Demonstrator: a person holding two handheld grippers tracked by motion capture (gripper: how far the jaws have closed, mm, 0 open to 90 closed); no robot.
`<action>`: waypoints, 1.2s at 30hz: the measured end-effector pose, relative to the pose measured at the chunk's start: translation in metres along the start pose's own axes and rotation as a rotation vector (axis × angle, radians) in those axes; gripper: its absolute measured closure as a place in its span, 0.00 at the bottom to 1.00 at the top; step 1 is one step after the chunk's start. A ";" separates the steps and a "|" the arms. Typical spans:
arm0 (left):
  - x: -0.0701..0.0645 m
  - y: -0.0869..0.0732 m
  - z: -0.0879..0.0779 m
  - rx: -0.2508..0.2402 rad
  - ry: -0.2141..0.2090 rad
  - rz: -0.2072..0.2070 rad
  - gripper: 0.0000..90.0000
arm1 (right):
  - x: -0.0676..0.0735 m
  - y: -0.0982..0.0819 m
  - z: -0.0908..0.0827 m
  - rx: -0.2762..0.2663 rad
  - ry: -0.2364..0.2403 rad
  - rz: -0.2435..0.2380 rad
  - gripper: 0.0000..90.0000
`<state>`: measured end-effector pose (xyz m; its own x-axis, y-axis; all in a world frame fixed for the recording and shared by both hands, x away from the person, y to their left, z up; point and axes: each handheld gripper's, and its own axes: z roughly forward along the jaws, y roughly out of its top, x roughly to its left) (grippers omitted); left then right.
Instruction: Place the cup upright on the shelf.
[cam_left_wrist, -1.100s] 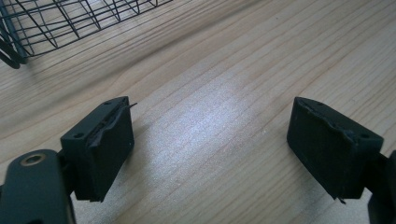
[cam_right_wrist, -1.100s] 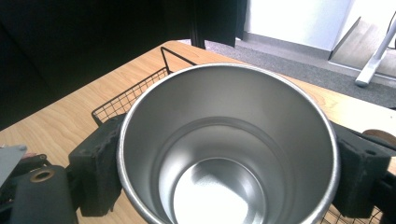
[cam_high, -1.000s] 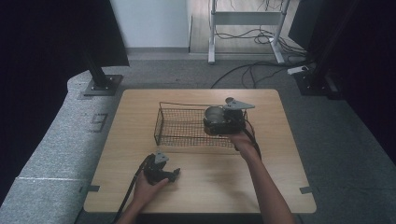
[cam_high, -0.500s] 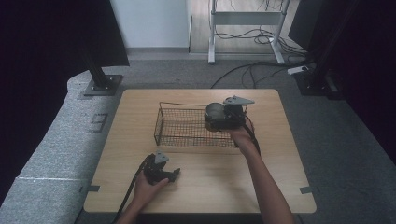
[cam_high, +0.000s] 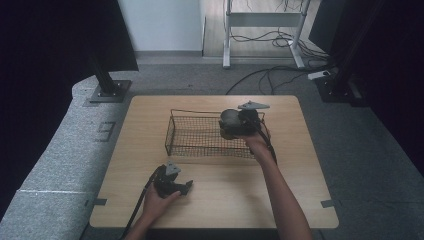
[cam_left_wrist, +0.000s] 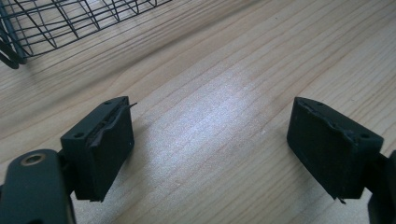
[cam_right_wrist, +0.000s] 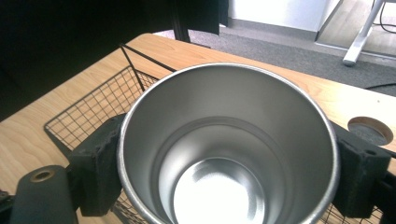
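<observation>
We see a wooden table (cam_high: 215, 210) with a wire basket (cam_high: 192, 135) lying at its centre, toward the far side. Over the basket's right end, our right gripper (cam_right_wrist: 224, 168) holds a steel cup (cam_right_wrist: 229, 140), mouth open to its camera, both jaws pressed against the cup's outer wall. Our left gripper (cam_left_wrist: 210, 154) rests on the table near the left front edge, jaws wide apart with nothing between them.
</observation>
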<state>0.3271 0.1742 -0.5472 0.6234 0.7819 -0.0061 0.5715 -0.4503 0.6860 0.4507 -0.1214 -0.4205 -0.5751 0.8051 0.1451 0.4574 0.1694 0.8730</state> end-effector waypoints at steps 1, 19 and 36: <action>0.000 0.000 0.000 0.000 0.000 0.000 0.16 | -0.001 0.000 0.002 0.003 -0.004 0.001 0.16; 0.000 0.000 0.000 0.001 -0.002 0.001 0.16 | -0.016 -0.009 0.021 0.042 -0.027 0.041 0.16; 0.000 0.000 0.000 0.001 -0.002 0.002 0.16 | -0.021 -0.018 0.030 0.083 -0.045 0.048 0.16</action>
<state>0.3271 0.1742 -0.5473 0.6257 0.7800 -0.0063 0.5708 -0.4524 0.6852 0.4749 -0.1247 -0.4537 -0.5207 0.8380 0.1630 0.5393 0.1749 0.8237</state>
